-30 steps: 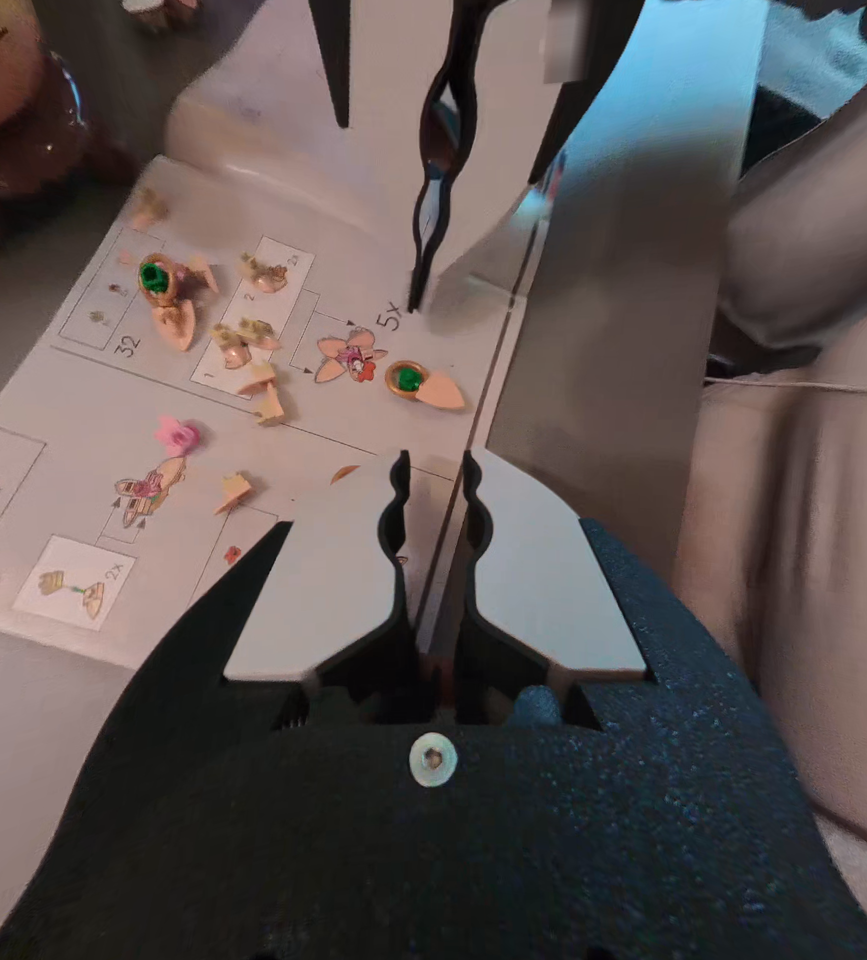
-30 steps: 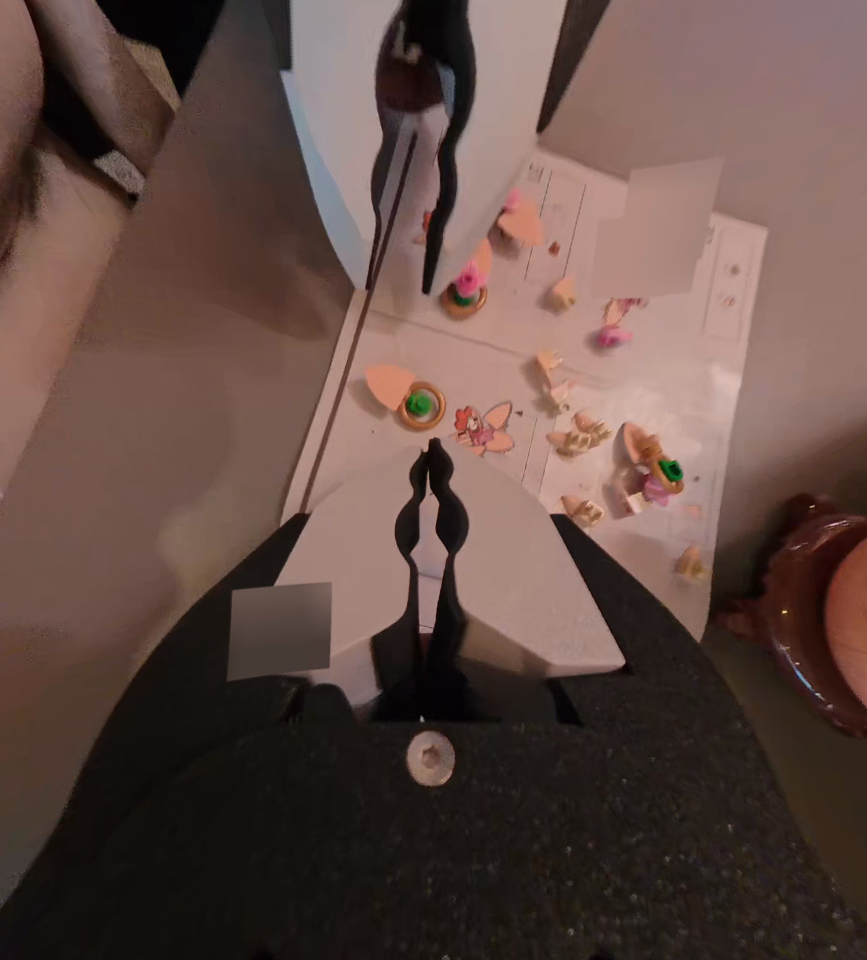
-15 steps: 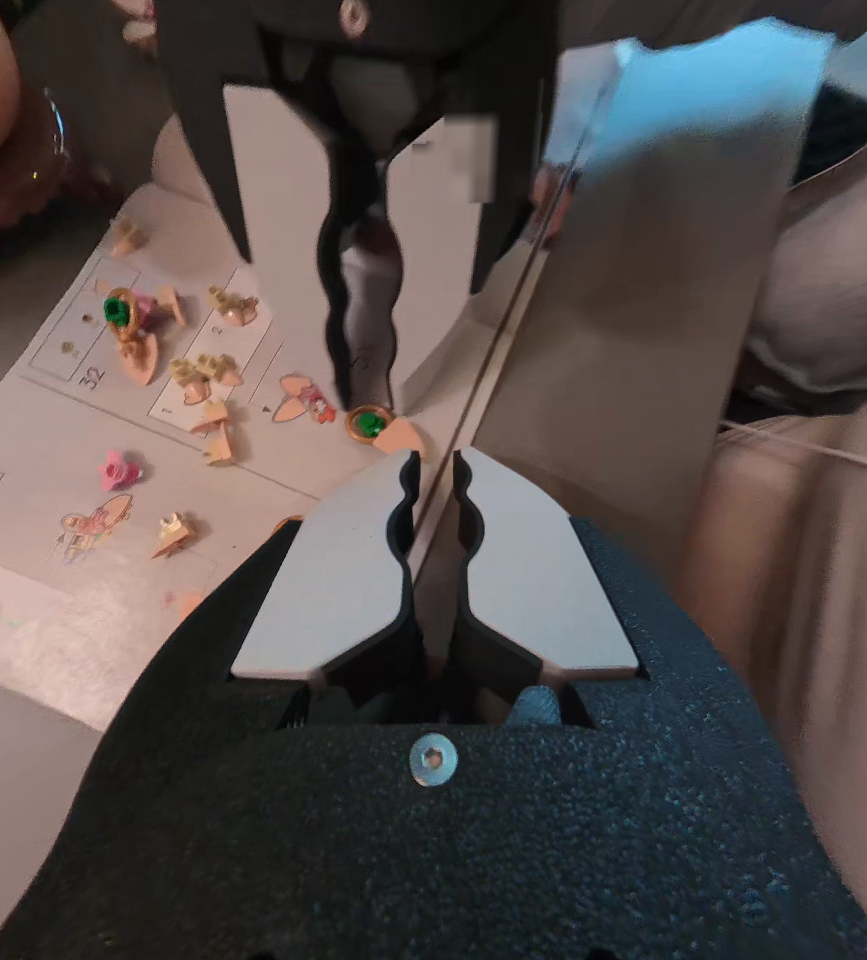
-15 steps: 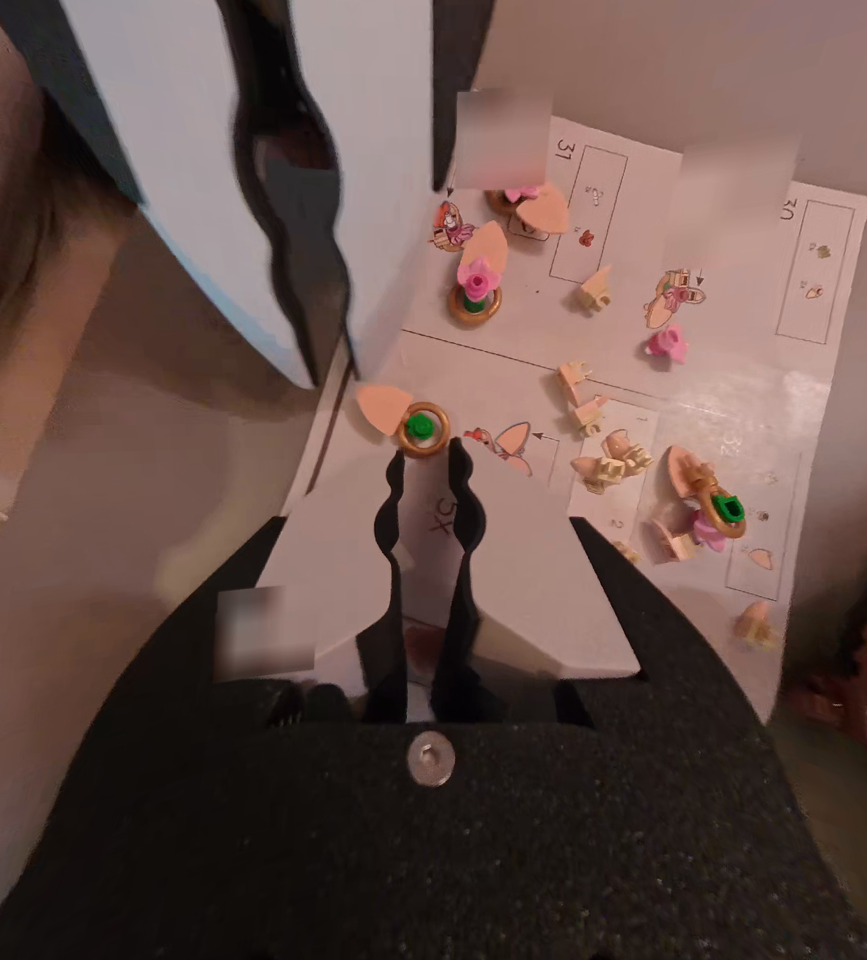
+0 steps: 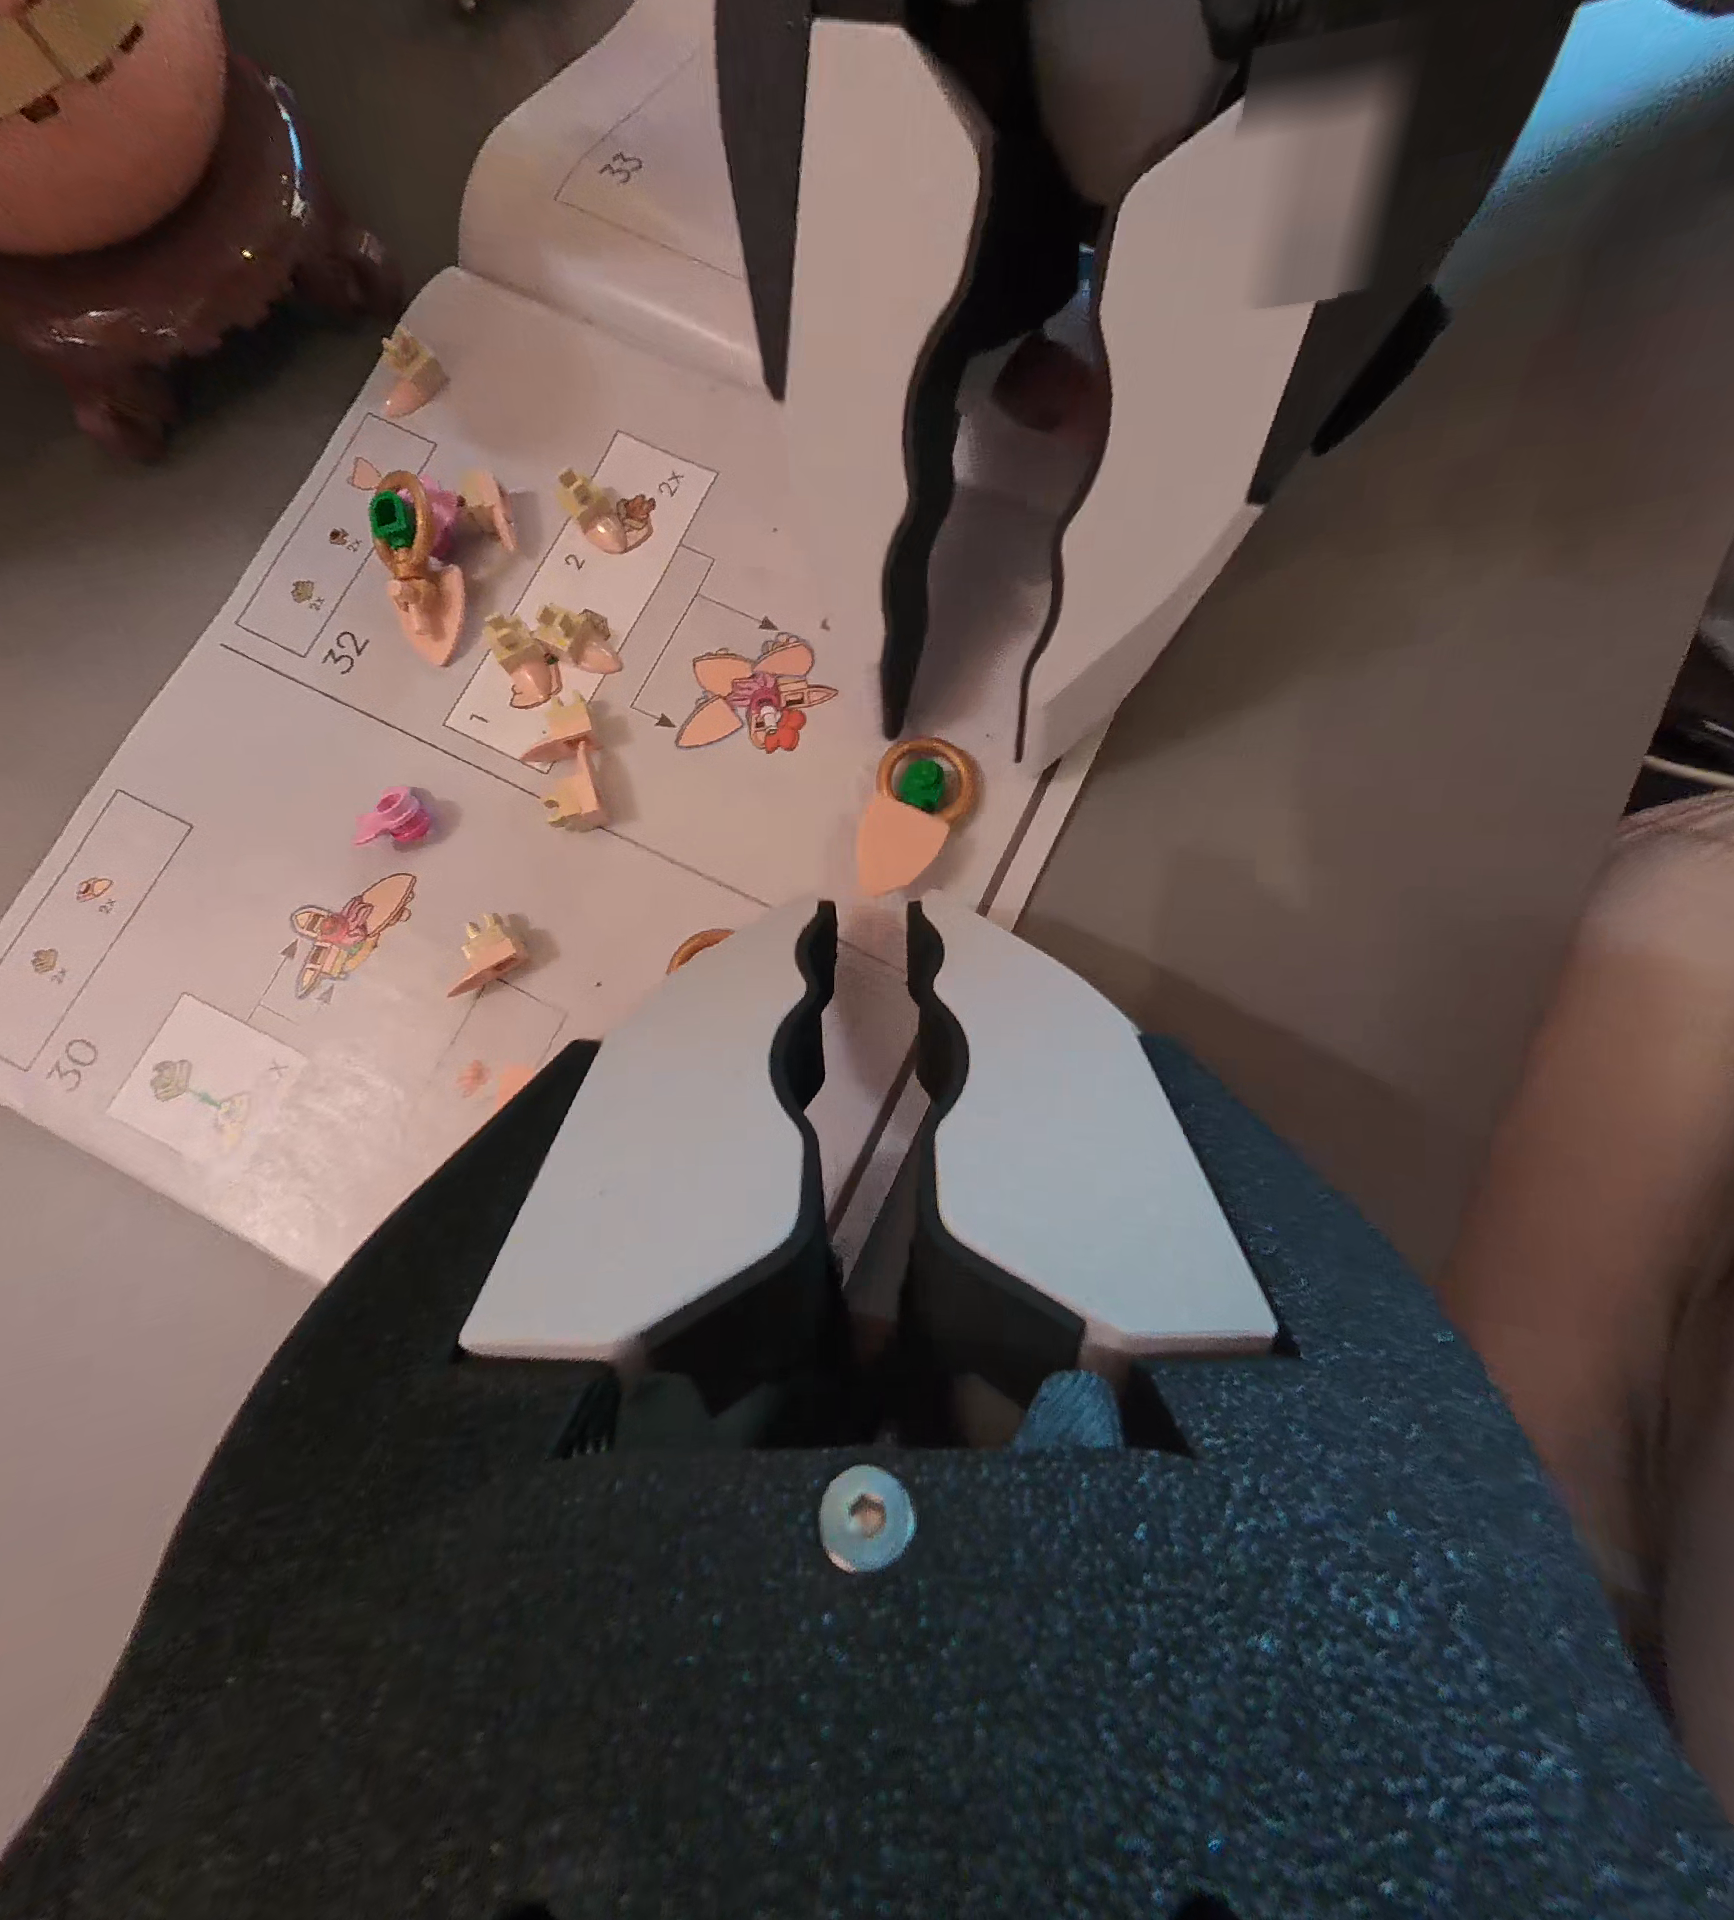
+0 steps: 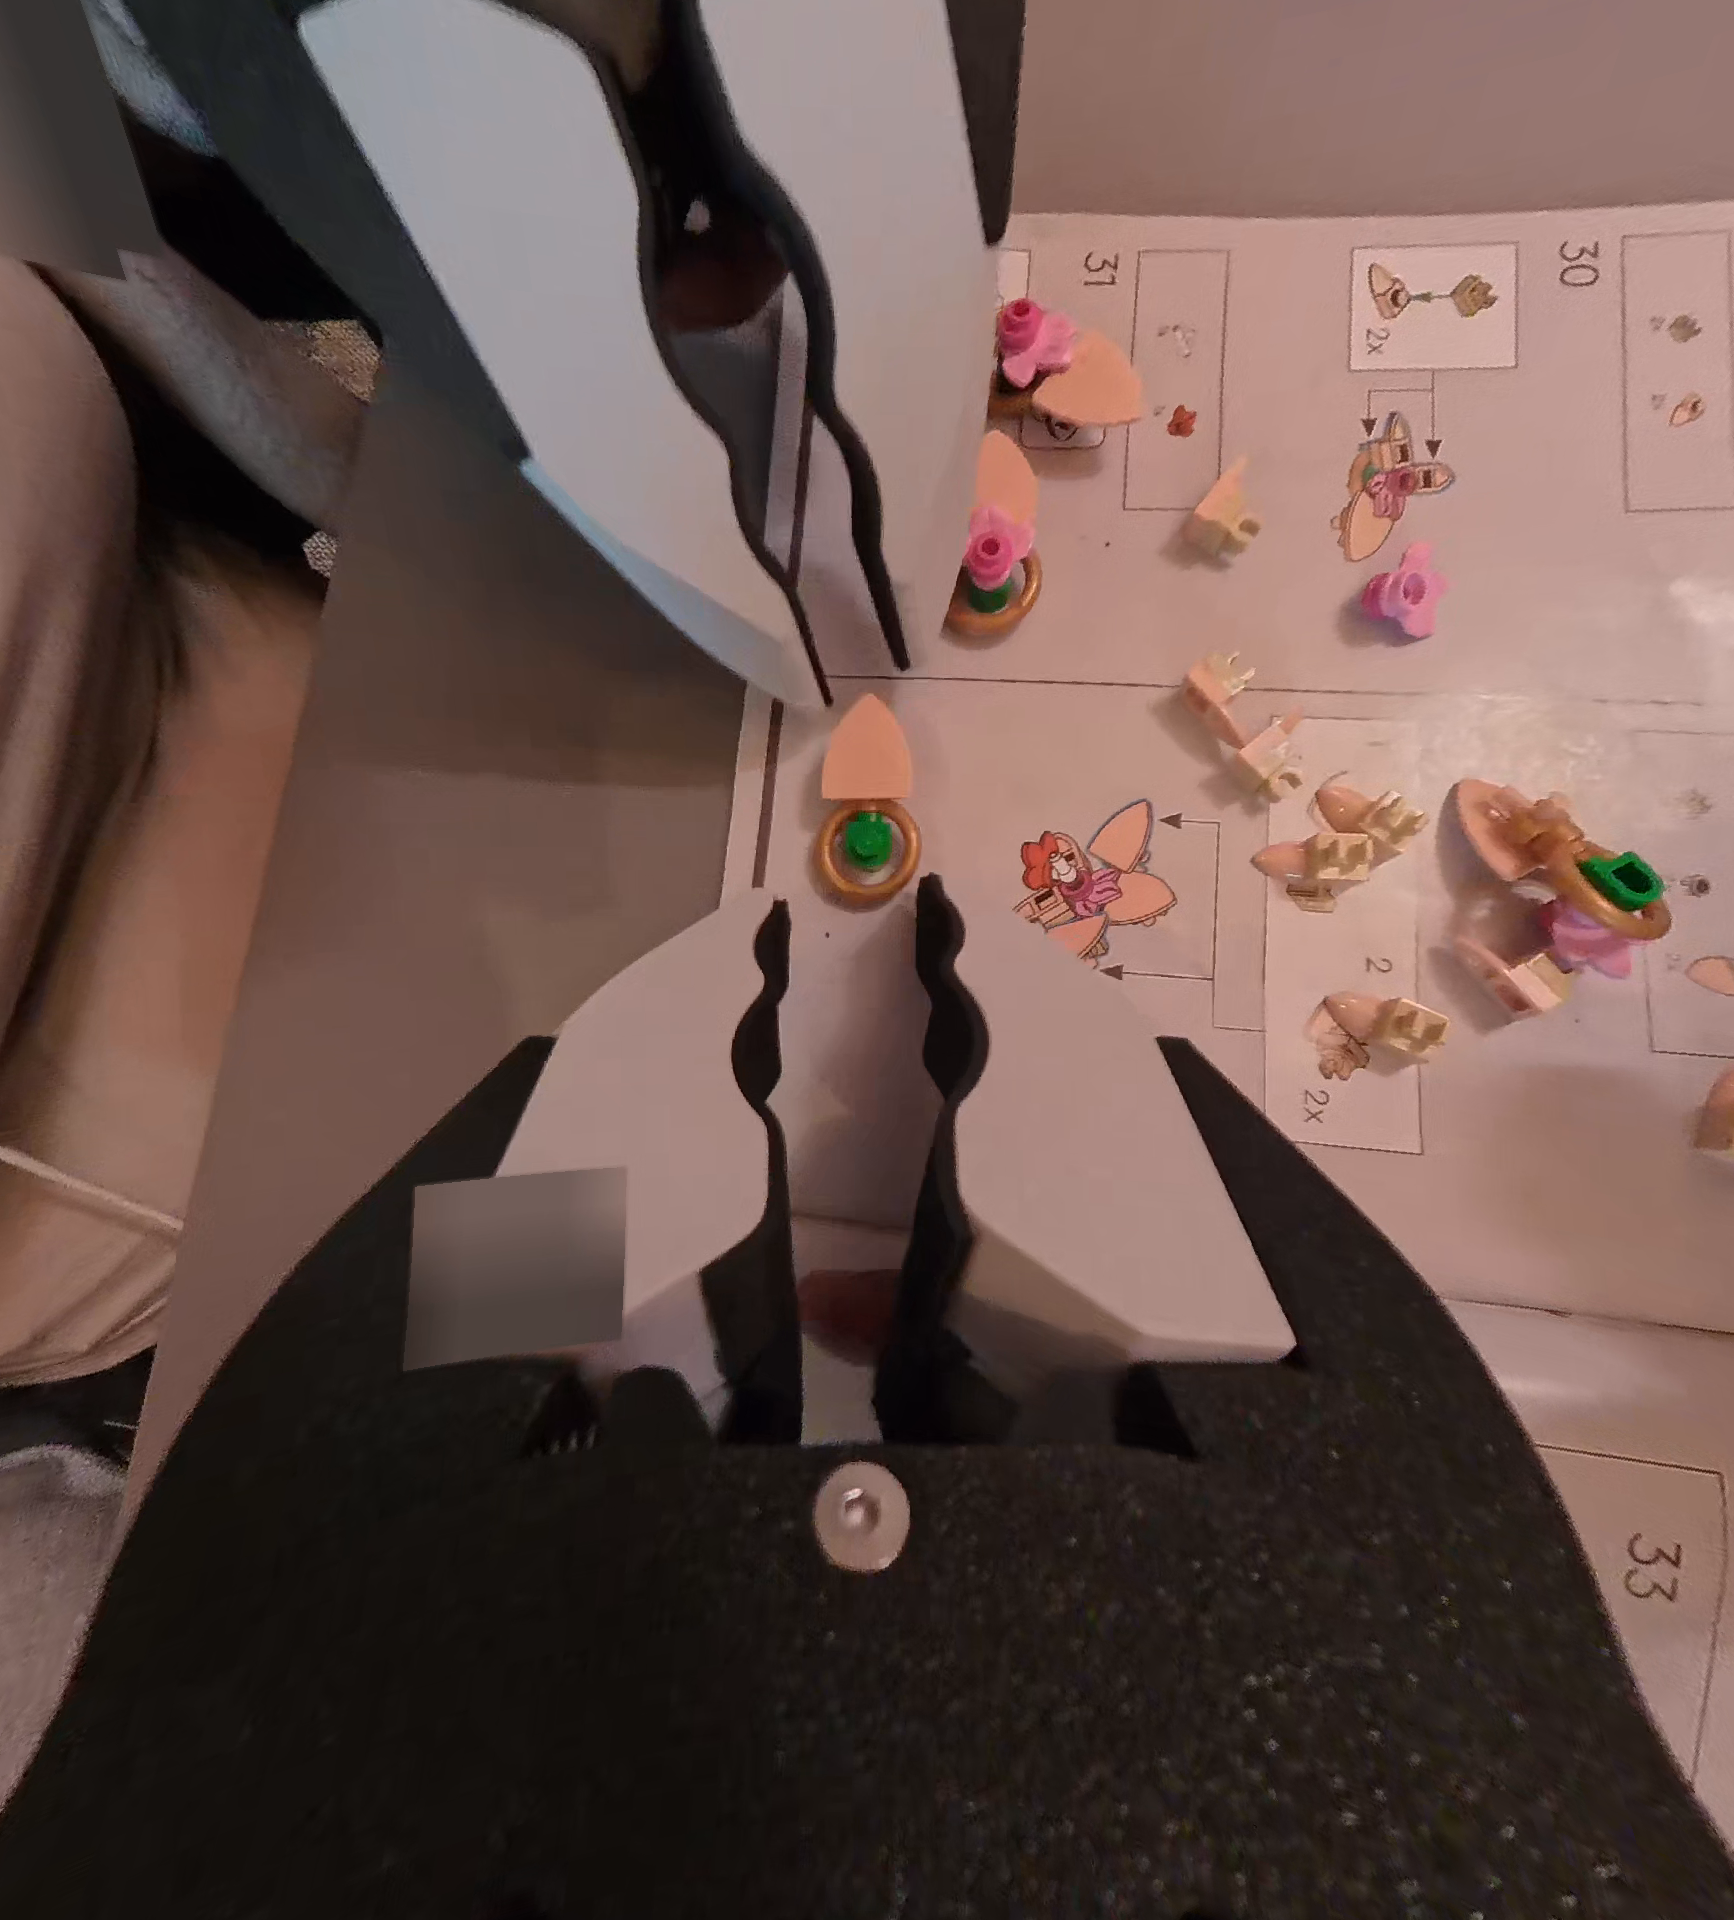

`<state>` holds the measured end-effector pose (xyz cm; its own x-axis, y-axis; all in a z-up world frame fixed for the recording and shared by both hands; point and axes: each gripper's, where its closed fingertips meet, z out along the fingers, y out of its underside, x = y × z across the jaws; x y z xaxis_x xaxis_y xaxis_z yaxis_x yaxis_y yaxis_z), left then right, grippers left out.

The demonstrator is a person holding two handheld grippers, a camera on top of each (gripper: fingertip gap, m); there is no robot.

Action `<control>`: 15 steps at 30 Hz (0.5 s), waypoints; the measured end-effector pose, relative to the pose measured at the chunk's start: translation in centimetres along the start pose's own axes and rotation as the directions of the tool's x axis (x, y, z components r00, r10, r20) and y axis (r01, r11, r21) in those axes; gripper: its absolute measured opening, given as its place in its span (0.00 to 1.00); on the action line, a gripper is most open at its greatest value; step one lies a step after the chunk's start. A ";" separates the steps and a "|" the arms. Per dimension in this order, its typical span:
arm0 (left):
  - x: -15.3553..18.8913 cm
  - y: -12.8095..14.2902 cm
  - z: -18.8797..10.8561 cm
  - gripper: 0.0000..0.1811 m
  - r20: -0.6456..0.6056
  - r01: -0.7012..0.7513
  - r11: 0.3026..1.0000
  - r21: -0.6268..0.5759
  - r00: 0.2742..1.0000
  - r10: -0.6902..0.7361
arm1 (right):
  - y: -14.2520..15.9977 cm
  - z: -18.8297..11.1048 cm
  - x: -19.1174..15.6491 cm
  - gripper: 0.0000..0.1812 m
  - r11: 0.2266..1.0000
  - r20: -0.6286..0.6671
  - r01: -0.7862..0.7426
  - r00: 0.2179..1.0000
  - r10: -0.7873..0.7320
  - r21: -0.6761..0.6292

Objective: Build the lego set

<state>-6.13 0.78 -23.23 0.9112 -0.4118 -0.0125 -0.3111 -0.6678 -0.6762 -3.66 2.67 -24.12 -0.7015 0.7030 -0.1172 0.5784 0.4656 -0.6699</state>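
Note:
A gold ring with a green stud and a peach petal (image 5: 920, 800) lies flat on the open instruction booklet (image 5: 219, 831), near its centre fold. My left gripper (image 5: 868, 920) is empty, its jaws a narrow gap apart, with its tips just short of the petal's point. My right gripper (image 6: 852, 904) is open and empty, its tips at the rim of the ring (image 6: 868, 847). The two grippers face each other across the piece. The right gripper (image 5: 956, 732) also shows in the left wrist view, and the left gripper (image 6: 861, 677) in the right wrist view.
Loose pieces lie on the booklet: a pink flower (image 6: 1403, 592), several tan clip petals (image 6: 1341, 842), a second ring assembly (image 6: 1611, 894), and a ring with a pink flower (image 6: 993, 582). A brown stand with a rounded model (image 5: 115, 260) stands beyond the page. A person's clothing (image 5: 1673, 1143) borders the table. The grippers are tip to tip, or close to it. The pink flower (image 6: 1403, 592) lies around 8 cm away from my left fingertips. The left camera catches it too, in the left wrist view (image 5: 398, 810).
My right gripper has opened from shut and come down to the ring. My left gripper has moved forward until its tips are close to the petal.

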 end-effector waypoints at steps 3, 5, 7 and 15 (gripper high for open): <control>-1.5 -0.8 -2.3 0.06 0.010 0.033 0.994 0.107 0.999 -0.034 | -1.6 -1.3 1.6 0.12 0.998 -0.080 -0.029 0.996 0.034 0.059; -3.4 -1.7 -4.5 0.05 0.020 0.101 0.963 0.252 0.994 -0.110 | -2.9 -2.2 4.2 0.11 0.991 -0.179 -0.089 0.978 0.105 0.096; -5.3 -2.0 -6.1 0.05 0.024 0.182 0.916 0.358 0.979 -0.204 | -3.9 -1.8 6.3 0.10 0.986 -0.221 -0.131 0.963 0.151 0.103; -7.2 -0.5 -6.2 0.05 0.072 0.194 0.890 0.413 0.967 -0.244 | -4.4 2.4 9.9 0.10 0.994 -0.346 -0.093 0.936 0.066 -0.060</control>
<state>-14.16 0.29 -18.24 0.9766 -0.1905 0.0997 0.0113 -0.4176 -0.9086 -14.18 6.32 -24.11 -0.4743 0.8748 0.0992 0.6651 0.4299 -0.6106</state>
